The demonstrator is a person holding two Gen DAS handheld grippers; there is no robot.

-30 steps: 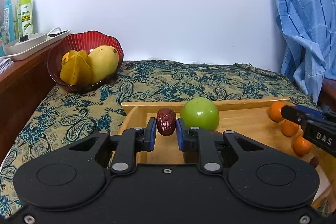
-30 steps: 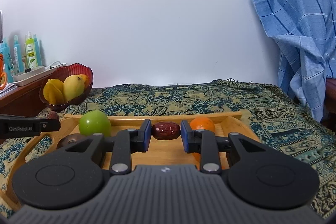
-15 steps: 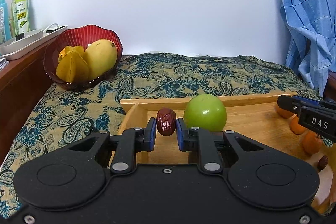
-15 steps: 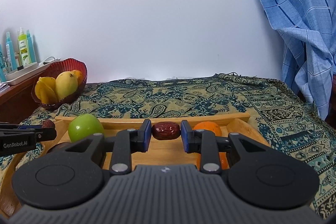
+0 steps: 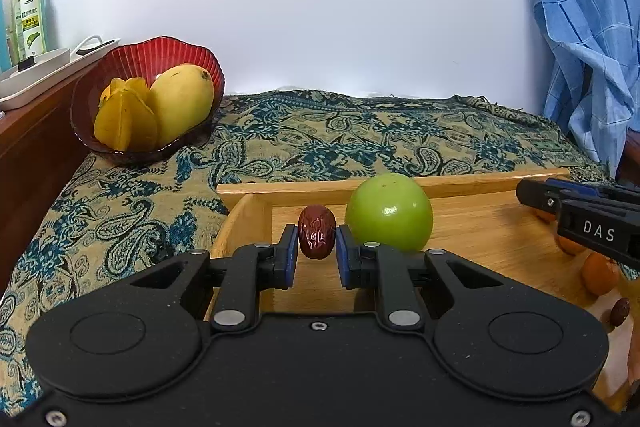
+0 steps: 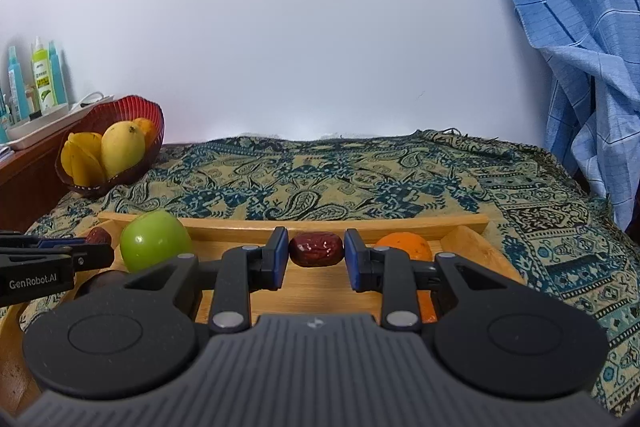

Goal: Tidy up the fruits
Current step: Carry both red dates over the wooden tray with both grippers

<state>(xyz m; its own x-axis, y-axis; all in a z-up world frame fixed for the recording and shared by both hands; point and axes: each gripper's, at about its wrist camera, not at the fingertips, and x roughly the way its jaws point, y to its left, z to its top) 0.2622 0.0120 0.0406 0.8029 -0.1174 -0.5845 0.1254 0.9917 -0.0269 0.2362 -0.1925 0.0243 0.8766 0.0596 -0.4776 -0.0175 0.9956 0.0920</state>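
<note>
Dates: one stands upright in the left gripper, one lies crosswise in the right gripper, both above the tray. Light, wrinkled, slightly soft; a mid-body pinch suits them.

tray: smooth wood | apple: glossy | date: wrinkled, shiny | bowl: ribbed, glossy | cloth: woven, matt

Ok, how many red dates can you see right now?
3. First date clamped in the left gripper, second date in the right gripper, third date loose on the wooden tray, far right in the left wrist view. Others may be hidden.
</note>
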